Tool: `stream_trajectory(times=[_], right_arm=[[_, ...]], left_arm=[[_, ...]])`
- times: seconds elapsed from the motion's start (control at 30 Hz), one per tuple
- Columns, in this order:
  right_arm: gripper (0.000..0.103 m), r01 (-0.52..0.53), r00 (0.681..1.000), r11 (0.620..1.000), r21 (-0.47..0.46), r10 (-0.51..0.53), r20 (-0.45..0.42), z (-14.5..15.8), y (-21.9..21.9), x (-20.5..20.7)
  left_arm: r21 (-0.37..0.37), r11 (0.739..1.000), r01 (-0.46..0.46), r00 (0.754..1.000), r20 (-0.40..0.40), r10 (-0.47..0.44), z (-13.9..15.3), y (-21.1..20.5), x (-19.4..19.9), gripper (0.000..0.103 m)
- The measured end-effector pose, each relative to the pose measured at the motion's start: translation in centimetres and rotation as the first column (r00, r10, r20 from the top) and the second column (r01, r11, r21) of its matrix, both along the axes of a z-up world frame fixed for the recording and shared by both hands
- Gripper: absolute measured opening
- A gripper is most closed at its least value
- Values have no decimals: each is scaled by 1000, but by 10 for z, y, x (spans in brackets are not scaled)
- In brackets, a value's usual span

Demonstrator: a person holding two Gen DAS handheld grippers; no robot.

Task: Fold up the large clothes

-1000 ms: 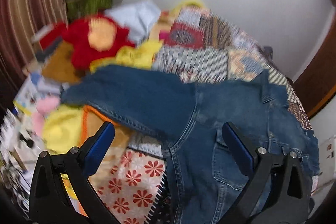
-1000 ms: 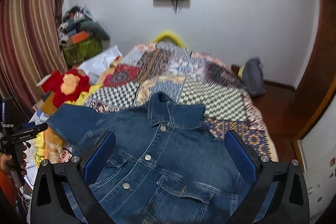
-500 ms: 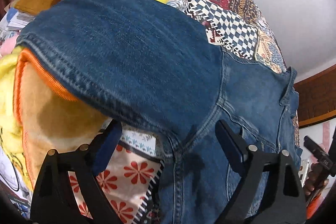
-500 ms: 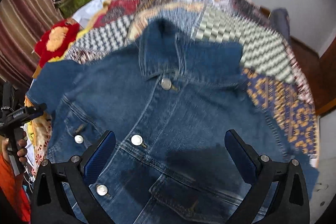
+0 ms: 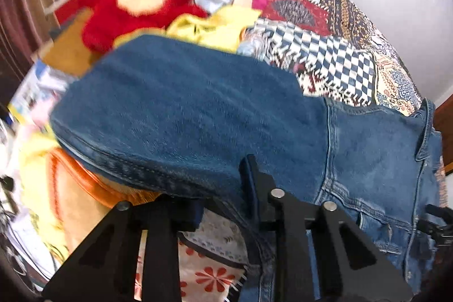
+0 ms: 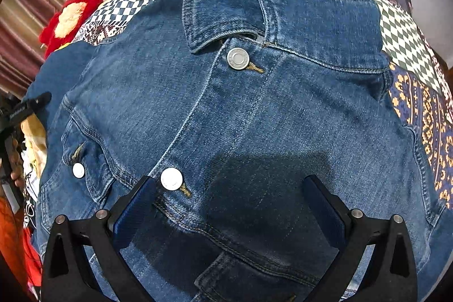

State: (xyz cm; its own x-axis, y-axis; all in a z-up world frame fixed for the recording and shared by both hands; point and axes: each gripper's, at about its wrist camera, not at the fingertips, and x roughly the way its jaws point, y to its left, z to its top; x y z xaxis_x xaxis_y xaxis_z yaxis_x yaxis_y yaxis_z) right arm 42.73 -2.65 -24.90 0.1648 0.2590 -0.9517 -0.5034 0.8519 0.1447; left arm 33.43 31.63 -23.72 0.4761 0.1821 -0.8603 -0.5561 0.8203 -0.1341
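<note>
The denim jacket [image 6: 254, 109] is spread button-side up across the bed [image 6: 407, 47]; its sleeve [image 5: 181, 115] is clamped by the left gripper [image 5: 223, 194] for folding inward, while the right gripper [image 6: 229, 205] is held spread over the chest, likely to pin it.

Hardly any writing is showing. White lettering is running along the black left gripper [image 6: 27, 111] at the left of the denim jacket [image 6: 240, 118], too small to read. The jacket's top button [image 6: 238, 58] is bearing embossed marks, also illegible.
</note>
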Motion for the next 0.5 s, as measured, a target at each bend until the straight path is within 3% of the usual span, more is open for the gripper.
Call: stream_trajectory(times=[0.17, 0.37, 0.43, 0.5], right_arm=[[103, 3, 1000, 1000, 15, -3, -21, 4, -4, 0], [103, -5, 999, 1000, 6, 4, 39, 28, -19, -9], [103, -1, 998, 1000, 17, 0, 55, 38, -24, -12], [103, 7, 997, 999, 35, -10, 72, 51, -30, -17]], left_arm=[[196, 980, 23, 998, 55, -34, 37, -23, 5, 19], [314, 936, 160, 971, 120, -207, 83, -72, 16, 12], [315, 920, 232, 955, 107, -278, 85, -93, 23, 12], [238, 925, 296, 941, 93, -325, 76, -106, 31, 12]])
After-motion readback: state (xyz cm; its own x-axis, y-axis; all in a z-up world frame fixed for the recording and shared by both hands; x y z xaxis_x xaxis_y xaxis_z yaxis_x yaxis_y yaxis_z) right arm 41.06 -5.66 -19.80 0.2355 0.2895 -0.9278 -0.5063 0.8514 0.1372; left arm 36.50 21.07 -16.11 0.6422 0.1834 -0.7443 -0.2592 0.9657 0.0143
